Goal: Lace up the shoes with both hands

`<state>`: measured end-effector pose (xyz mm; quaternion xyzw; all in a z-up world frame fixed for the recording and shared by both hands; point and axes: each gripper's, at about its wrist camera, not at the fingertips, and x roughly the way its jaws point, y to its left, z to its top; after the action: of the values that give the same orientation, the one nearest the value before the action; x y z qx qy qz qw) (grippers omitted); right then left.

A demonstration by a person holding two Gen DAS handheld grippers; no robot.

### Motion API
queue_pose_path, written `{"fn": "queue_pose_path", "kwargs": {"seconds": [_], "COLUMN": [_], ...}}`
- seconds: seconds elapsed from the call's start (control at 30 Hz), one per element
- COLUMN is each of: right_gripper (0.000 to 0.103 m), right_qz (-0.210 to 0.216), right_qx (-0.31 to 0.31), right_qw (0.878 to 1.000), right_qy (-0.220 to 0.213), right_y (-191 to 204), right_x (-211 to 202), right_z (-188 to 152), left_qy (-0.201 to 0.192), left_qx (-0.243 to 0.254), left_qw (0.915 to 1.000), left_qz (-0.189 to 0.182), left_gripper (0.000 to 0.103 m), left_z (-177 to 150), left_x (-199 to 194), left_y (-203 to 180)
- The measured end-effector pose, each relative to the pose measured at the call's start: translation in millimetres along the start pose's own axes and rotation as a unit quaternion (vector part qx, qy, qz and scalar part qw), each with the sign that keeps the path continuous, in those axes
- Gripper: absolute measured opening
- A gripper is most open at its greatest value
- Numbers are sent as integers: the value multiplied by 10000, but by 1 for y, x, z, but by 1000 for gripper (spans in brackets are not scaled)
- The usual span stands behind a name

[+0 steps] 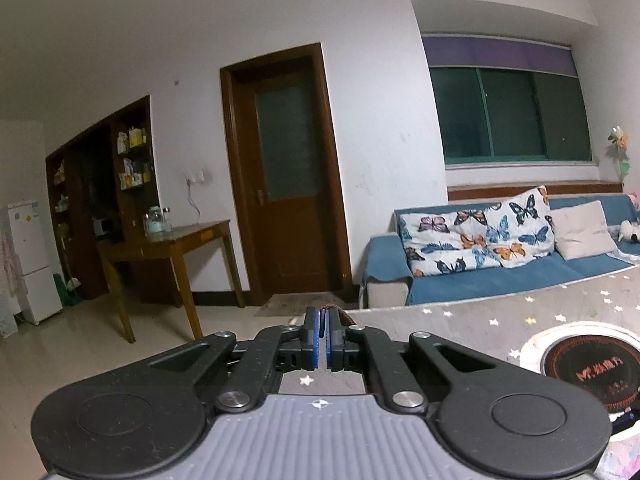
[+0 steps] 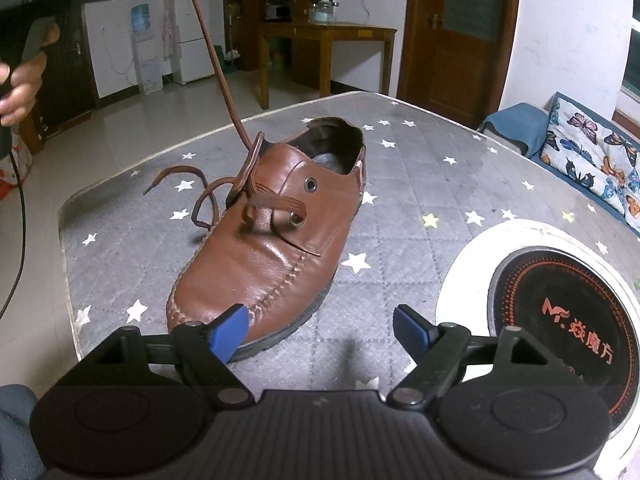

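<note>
Near the table edge (image 2: 64,216), brown shoe (image 2: 272,248); left claw (image 1: 323,334) clenched on taut lace (image 2: 216,64), right claw (image 2: 320,330) released.

— What's on that table (image 2: 400,216) with the grey star-print cover?
— A brown leather shoe (image 2: 276,248) mid-table, and a round black induction cooktop (image 2: 560,312) by the near right edge.
</note>
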<state>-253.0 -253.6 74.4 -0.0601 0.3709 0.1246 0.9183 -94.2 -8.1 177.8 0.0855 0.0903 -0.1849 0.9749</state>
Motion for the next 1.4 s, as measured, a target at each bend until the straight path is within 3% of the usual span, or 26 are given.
{"fn": "queue_pose_path", "kwargs": {"seconds": [0.7, 0.93, 1.4], "right_gripper": [83, 83, 83], "right_qz": [31, 50, -7], "right_qx": [6, 14, 59], "right_qw": [10000, 10000, 10000], "right_qy": [24, 39, 67], "right_y": [2, 3, -1], "right_x": [2, 4, 4], "right_z": [-2, -3, -3], "left_qy": [-646, -702, -361], "left_qx": [153, 162, 228], "left_qw": [9971, 9954, 9949], "left_qz": [385, 639, 914], "left_gripper": [3, 3, 4], "left_z": [45, 47, 40], "left_x": [-13, -13, 23], "left_y": [15, 13, 30]}}
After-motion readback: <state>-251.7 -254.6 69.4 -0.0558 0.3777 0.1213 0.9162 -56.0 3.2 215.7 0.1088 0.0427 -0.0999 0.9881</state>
